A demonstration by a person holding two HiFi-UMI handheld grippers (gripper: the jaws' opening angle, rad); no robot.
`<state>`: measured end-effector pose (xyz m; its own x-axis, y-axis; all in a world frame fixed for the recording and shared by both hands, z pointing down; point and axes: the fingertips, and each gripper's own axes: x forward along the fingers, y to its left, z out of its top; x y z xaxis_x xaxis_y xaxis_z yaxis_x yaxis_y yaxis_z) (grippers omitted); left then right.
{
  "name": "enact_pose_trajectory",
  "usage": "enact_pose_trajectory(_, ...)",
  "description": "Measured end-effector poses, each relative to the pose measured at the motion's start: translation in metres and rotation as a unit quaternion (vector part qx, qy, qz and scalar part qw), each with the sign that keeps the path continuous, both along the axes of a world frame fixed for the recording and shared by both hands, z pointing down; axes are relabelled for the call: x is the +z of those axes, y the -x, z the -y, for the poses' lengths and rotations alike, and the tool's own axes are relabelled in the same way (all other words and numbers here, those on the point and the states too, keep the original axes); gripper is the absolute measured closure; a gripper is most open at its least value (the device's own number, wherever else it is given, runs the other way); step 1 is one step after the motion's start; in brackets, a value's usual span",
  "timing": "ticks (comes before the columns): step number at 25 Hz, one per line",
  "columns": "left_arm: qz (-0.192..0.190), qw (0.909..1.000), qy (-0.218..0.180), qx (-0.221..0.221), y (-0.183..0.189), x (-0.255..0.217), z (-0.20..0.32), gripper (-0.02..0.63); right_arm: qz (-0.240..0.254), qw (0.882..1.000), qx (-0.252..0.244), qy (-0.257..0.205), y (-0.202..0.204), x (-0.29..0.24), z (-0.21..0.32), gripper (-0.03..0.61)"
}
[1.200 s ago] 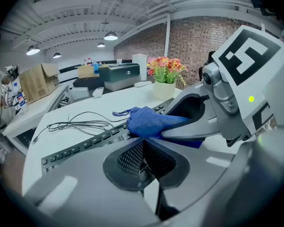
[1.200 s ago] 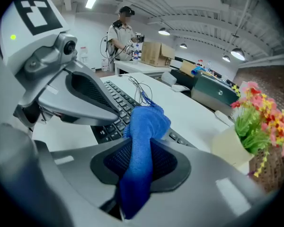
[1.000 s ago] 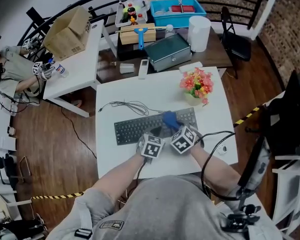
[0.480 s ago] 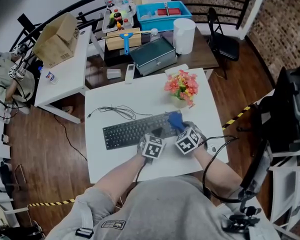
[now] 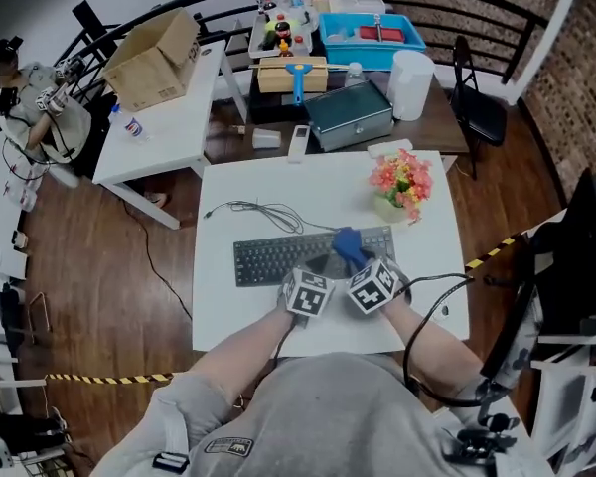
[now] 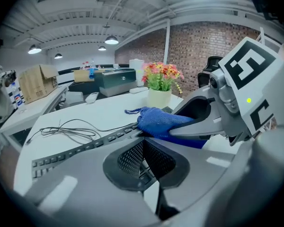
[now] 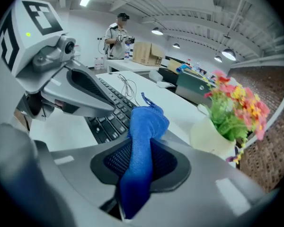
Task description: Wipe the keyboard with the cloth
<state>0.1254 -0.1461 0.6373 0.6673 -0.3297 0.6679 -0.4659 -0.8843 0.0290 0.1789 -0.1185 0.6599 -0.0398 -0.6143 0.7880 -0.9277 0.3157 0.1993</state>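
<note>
A black keyboard (image 5: 278, 257) lies across the white table (image 5: 228, 316). A blue cloth (image 5: 348, 246) rests on its right half, and my right gripper (image 5: 352, 258) is shut on it. In the right gripper view the cloth (image 7: 144, 136) runs up between the pads and bunches over the keys (image 7: 109, 115). My left gripper (image 5: 318, 266) sits just left of it, at the keyboard's near edge, shut with nothing between its pads. From the left gripper view the cloth (image 6: 161, 122) lies on the keyboard (image 6: 75, 148) under the right gripper's finger (image 6: 199, 126).
A vase of flowers (image 5: 402, 182) stands just behind the keyboard's right end. The keyboard's cable (image 5: 263, 212) loops over the table behind it. Farther back are a metal box (image 5: 350, 114), a cardboard box (image 5: 154, 60) and a person (image 5: 40, 107) at the far left.
Both grippers slid the cloth towards the keyboard's right end and then back left to about where it was. The head camera shifted too.
</note>
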Motion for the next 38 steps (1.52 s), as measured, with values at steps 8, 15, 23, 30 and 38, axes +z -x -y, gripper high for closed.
enact_pose_trajectory(8,0.011,0.9963,0.002,-0.086,0.111,0.006,0.041,0.62,0.015,0.993,-0.115,-0.008,0.13,0.0,0.052,0.466)
enact_pose_trajectory(15,0.029,0.9877,0.008,-0.153,0.211,0.013,0.066,0.62,0.031,0.981,-0.193,-0.01,0.235,0.003,0.083,0.468)
enact_pose_trajectory(23,0.052,0.9798,0.023,-0.192,0.282,0.026,0.076,0.62,0.045,0.974,-0.223,0.0,0.303,0.016,0.097,0.468)
enact_pose_trajectory(30,0.046,0.9846,0.028,-0.166,0.258,0.028,0.071,0.62,0.044,0.977,-0.21,-0.009,0.284,0.013,0.091,0.468)
enact_pose_trajectory(38,0.037,0.9958,0.027,-0.08,0.156,0.029,0.044,0.62,0.028,0.991,-0.132,-0.004,0.182,0.015,0.057,0.468)
